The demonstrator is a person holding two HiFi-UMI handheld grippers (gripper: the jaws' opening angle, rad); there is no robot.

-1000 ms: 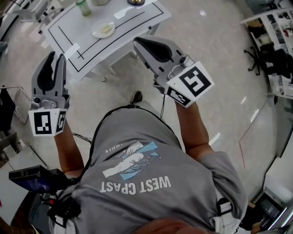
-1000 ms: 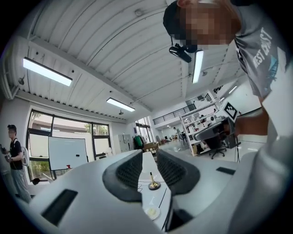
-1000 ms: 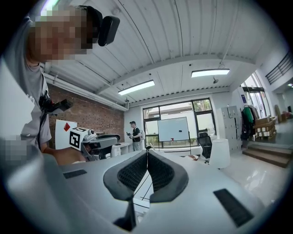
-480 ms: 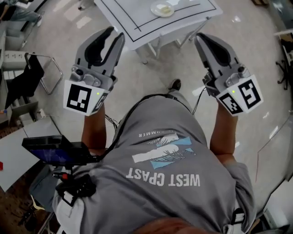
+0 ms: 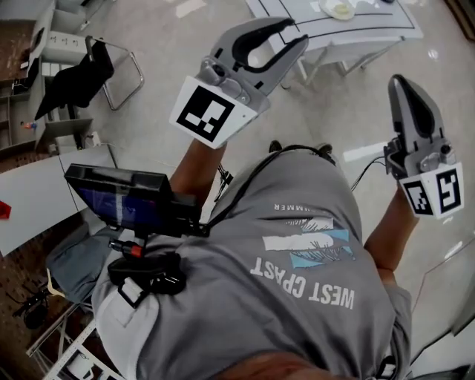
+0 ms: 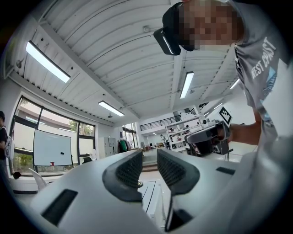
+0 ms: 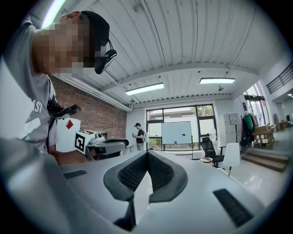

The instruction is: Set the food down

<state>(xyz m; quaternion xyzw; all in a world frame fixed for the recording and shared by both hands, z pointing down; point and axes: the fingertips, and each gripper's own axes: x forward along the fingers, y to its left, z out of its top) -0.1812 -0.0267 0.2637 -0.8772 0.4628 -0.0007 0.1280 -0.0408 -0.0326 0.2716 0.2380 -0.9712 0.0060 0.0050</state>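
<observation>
1. Head view: food on a plate (image 5: 341, 9) is seen by the white table's (image 5: 386, 21) near edge, ahead of both claws. The left gripper (image 5: 295, 33) is nearer than the right gripper (image 5: 401, 80).
2. Left gripper view: the jaws are narrowly parted, and nothing is held.
3. Right gripper view: the jaws are closed tip to tip, empty.

Plate (image 5: 341, 10) on table (image 5: 386, 31) ahead, chair (image 5: 111, 68) left of table, well apart

Pale food (image 5: 341, 9) on plate (image 5: 327, 12), white table (image 5: 386, 20).
</observation>
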